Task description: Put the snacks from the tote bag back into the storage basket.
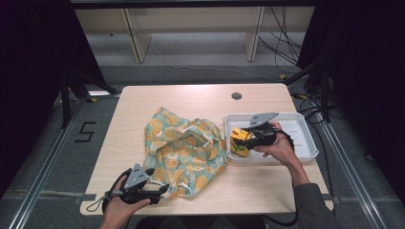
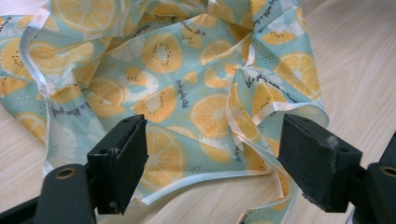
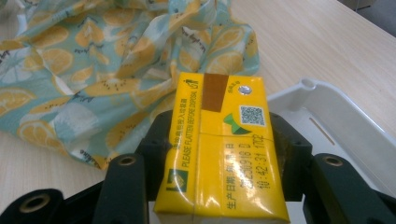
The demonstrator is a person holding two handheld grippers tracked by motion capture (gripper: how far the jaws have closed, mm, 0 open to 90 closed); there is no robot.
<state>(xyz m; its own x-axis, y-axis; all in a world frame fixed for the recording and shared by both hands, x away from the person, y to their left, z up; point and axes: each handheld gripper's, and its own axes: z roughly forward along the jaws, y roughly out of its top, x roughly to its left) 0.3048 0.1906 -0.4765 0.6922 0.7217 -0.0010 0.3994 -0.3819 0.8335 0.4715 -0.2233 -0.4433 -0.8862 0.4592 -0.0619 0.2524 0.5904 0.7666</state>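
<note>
Left gripper, at 7 o'clock on the table: jaws spread wide and holding nothing, poised just beside the near hem of the lemon-print fabric bag. In the left gripper view the hem lies flat on the wood between the two pads, not yet pinched.

The bag sits crumpled at the table's centre, its opening apparently facing 3 o'clock, though the folds make that hard to confirm.

Right gripper, at 3 o'clock: jaws clamped on a yellow drink carton, held over the near-left corner of the white tray, just beside the bag.

Assessment: the step in hand looks like packing the carton into the bag, with the carton lifted from the tray. The next move calls for the left gripper to pinch and raise the rim so the mouth opens, then for the carton to travel toward 9 o'clock into it.
</note>
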